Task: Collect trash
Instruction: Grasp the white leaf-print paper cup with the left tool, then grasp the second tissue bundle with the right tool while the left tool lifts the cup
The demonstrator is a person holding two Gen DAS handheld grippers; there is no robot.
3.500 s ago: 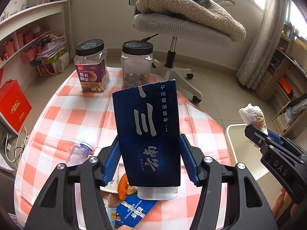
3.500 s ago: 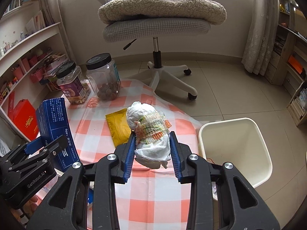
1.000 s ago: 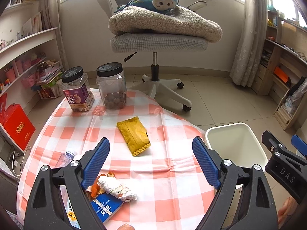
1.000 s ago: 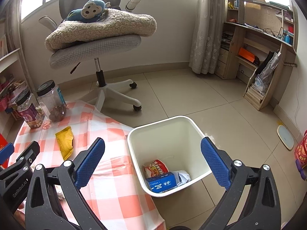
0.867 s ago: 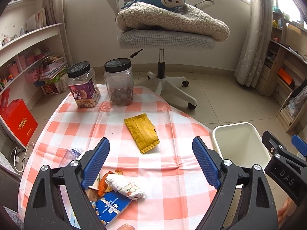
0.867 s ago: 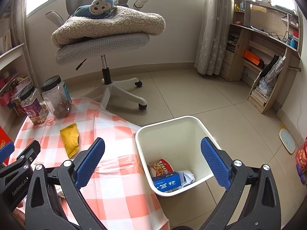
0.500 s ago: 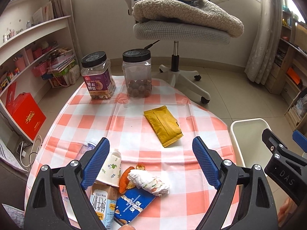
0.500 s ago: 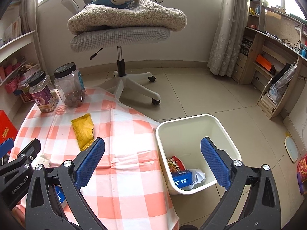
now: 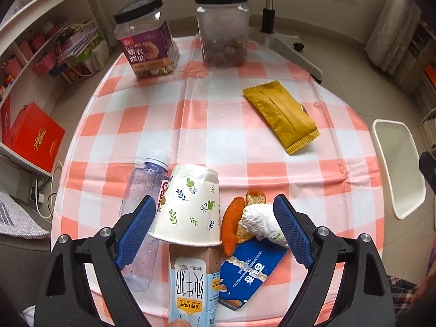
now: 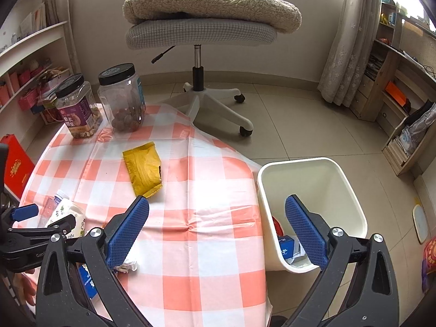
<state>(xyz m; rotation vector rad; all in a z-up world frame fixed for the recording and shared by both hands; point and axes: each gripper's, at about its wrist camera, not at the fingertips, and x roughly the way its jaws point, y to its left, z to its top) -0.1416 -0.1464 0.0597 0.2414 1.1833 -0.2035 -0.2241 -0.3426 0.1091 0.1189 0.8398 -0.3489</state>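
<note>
My left gripper [image 9: 214, 230] is open and low over a heap of trash on the checked tablecloth [image 9: 218, 125]. An upturned paper cup [image 9: 189, 209], orange peel [image 9: 231, 224] and a crumpled tissue [image 9: 261, 222] lie between its fingers. A milk carton [image 9: 190, 286], a blue wrapper [image 9: 249, 278] and a clear plastic bottle [image 9: 141, 204] lie close by. A yellow packet [image 9: 282, 115] lies farther right, also in the right wrist view [image 10: 143, 167]. My right gripper [image 10: 215, 230] is open and empty over the table's right edge, beside the white bin [image 10: 348, 188].
Two black-lidded jars [image 9: 147, 38] [image 9: 223, 27] stand at the table's far edge. An office chair [image 10: 201, 35] with a blanket stands behind. The bin holds a blue box [image 10: 286, 246] and other trash. A red box [image 9: 35, 136] and shelves are at the left.
Both grippers let go of the blue box and the wad, which dropped into the bin. The left gripper has since swung back and dropped low over the trash heap. The right follows toward the table.
</note>
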